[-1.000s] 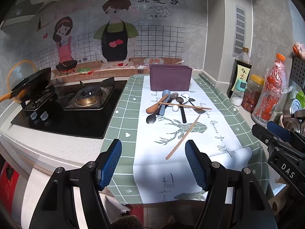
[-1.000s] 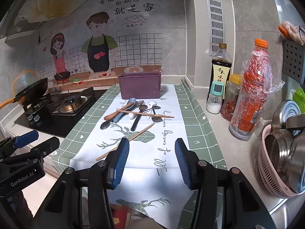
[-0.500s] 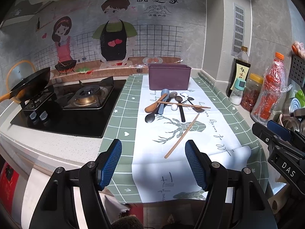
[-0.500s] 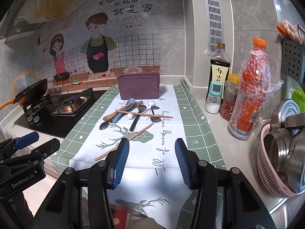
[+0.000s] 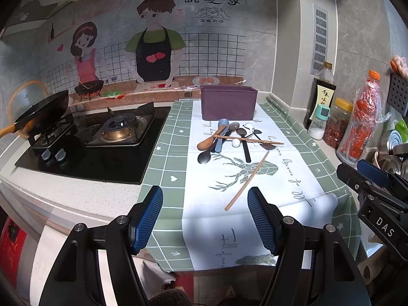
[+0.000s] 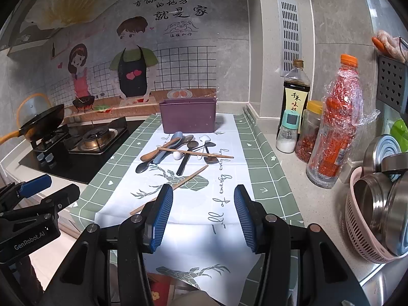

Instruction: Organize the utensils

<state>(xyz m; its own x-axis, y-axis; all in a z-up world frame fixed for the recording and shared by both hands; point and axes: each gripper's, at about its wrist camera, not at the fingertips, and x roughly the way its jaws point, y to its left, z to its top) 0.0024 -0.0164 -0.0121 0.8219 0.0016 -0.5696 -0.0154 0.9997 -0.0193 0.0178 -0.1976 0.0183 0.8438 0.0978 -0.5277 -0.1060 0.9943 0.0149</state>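
Note:
A pile of spoons [image 5: 230, 139] [image 6: 178, 149] lies on the white cloth, with one wooden chopstick [image 5: 248, 139] [image 6: 195, 152] across it. A second chopstick [image 5: 247, 180] [image 6: 169, 190] lies loose nearer me. A purple box [image 5: 228, 103] [image 6: 188, 114] stands behind the pile. My left gripper [image 5: 205, 211] is open and empty above the cloth's front edge, short of the loose chopstick. My right gripper [image 6: 204, 209] is open and empty, also near the front edge. Each gripper shows at the side of the other's view.
A gas hob [image 5: 102, 137] with a black wok [image 5: 42, 114] is on the left. Bottles and jars [image 6: 331, 132] line the right wall. A pink basket [image 6: 357, 219] of steel pots stands at the right. The green checked mat [image 5: 173, 153] covers the counter.
Both grippers have drifted slightly; the scene shifts a little in both views. Nothing was grasped or moved.

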